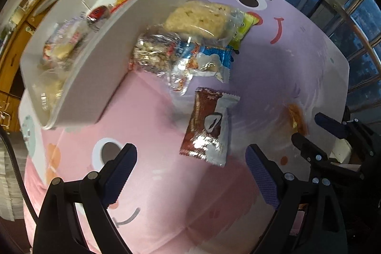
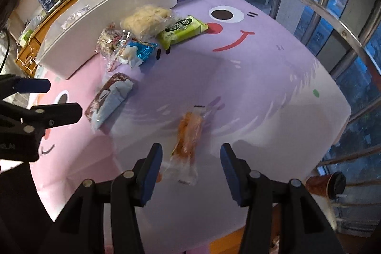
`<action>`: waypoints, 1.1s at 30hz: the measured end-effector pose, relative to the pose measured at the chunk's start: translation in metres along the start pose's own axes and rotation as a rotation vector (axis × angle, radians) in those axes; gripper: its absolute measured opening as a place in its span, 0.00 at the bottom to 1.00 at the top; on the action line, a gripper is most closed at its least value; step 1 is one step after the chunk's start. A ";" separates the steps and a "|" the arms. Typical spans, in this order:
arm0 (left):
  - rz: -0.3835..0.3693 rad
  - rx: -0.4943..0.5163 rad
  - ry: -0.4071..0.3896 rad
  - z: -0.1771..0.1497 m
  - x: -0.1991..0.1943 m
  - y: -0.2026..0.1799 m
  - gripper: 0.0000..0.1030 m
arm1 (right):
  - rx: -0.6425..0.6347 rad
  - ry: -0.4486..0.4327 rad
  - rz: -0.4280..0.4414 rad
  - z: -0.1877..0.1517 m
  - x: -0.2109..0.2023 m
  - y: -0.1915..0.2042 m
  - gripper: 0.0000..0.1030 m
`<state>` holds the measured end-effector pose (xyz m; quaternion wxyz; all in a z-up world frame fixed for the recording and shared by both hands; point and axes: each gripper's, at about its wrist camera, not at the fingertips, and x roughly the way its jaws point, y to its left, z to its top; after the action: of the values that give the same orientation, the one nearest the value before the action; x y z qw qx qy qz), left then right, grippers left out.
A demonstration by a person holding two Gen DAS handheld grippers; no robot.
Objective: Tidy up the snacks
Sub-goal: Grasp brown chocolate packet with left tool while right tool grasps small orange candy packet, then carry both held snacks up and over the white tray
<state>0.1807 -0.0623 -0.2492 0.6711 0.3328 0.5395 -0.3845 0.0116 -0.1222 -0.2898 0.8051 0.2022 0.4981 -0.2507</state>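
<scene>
Snacks: loose wrapped packets lie on the table beside a white organizer box [image 2: 102,23]; more packets already sit in its slotted compartments.
Orange snack packet [image 2: 189,135]: clear wrapper, long axis running away from the right wrist camera, near end between the right fingers, flat on the table.
Brown-and-white packet [image 1: 207,125]: long axis roughly toward the left camera, ahead of the left fingers.
Pile by box: rice cake [image 2: 145,17], green packet [image 2: 182,30], blue packet [image 2: 140,51], touching or overlapping.
Right hand-held gripper [image 2: 190,169]: jaws partly apart, straddling the orange packet; pads not pressing it.
Left hand-held gripper [image 1: 190,173]: jaws spread wide, nothing between them.
Table [image 2: 262,77]: pink and lilac cartoon-face cloth.
Room: barred window, dusk outside; wooden shelves behind the box.
</scene>
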 end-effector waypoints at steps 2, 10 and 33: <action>-0.009 -0.009 0.007 0.005 0.009 -0.001 0.89 | -0.016 0.002 0.004 0.001 0.004 -0.002 0.50; -0.019 0.011 0.041 0.025 0.036 -0.009 0.89 | -0.092 0.024 0.045 0.010 0.014 -0.007 0.49; -0.100 -0.078 0.059 0.030 0.049 0.018 0.34 | -0.251 0.090 0.096 0.044 0.030 -0.003 0.22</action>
<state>0.2166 -0.0873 -0.2906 0.6474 0.2901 0.5895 -0.3862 0.0515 -0.1559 -0.2987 0.8119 0.1347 0.5509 -0.1381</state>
